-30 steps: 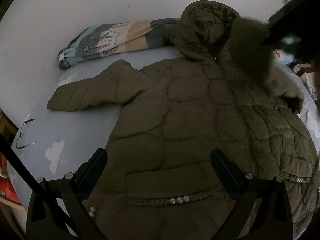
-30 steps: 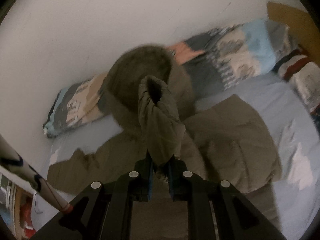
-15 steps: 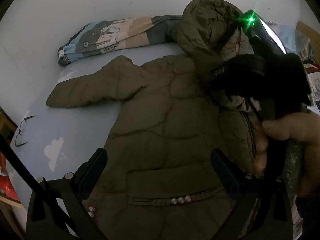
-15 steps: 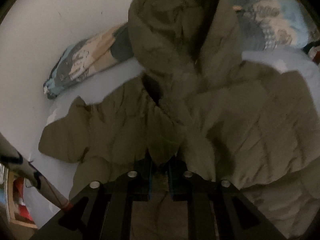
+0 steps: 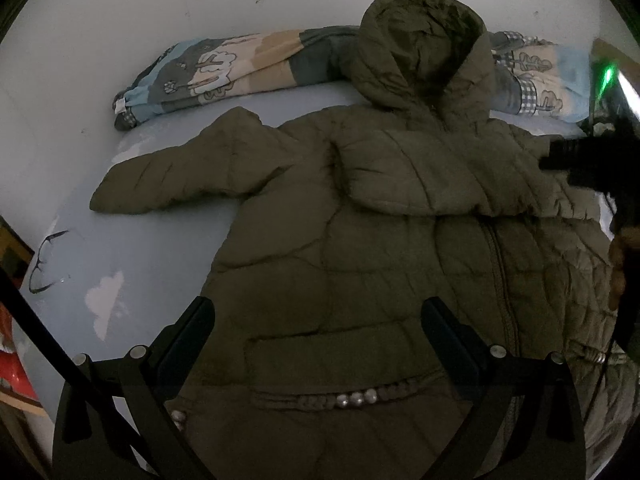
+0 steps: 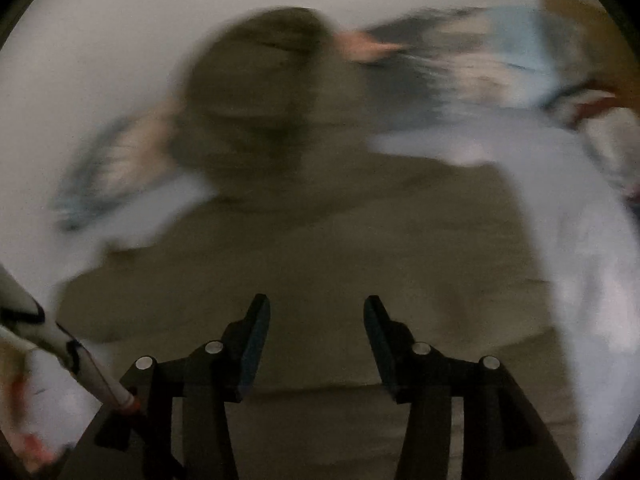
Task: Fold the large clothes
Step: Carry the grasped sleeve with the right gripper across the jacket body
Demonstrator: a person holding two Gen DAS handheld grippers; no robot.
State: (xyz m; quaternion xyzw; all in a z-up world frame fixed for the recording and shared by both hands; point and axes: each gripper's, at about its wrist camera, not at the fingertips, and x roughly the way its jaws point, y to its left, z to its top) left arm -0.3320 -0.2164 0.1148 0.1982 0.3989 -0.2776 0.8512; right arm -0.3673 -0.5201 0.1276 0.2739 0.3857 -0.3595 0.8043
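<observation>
An olive quilted hooded coat [image 5: 360, 248] lies face up on a pale blue bed sheet [image 5: 160, 248]. Its one sleeve [image 5: 192, 172] stretches out to the left. The other sleeve [image 5: 432, 176] lies folded across the chest. My left gripper [image 5: 318, 316] hovers open over the coat's lower front, nothing between its fingers. In the blurred right wrist view, my right gripper [image 6: 316, 312] is over the coat [image 6: 320, 248], its jaws opening with nothing between them. That same right gripper [image 5: 592, 160] shows as a dark shape at the right edge of the left wrist view.
A patterned pillow [image 5: 224, 68] lies along the white wall behind the hood [image 5: 420, 48], and a second one [image 5: 536, 76] sits to its right. A pair of glasses [image 5: 44, 260] rests on the sheet at the left edge. A white pole [image 6: 60, 352] crosses the lower left.
My right gripper carried the sleeve down across the coat's chest, then let it go and opened. The sleeve now lies flat there. The left gripper stayed put.
</observation>
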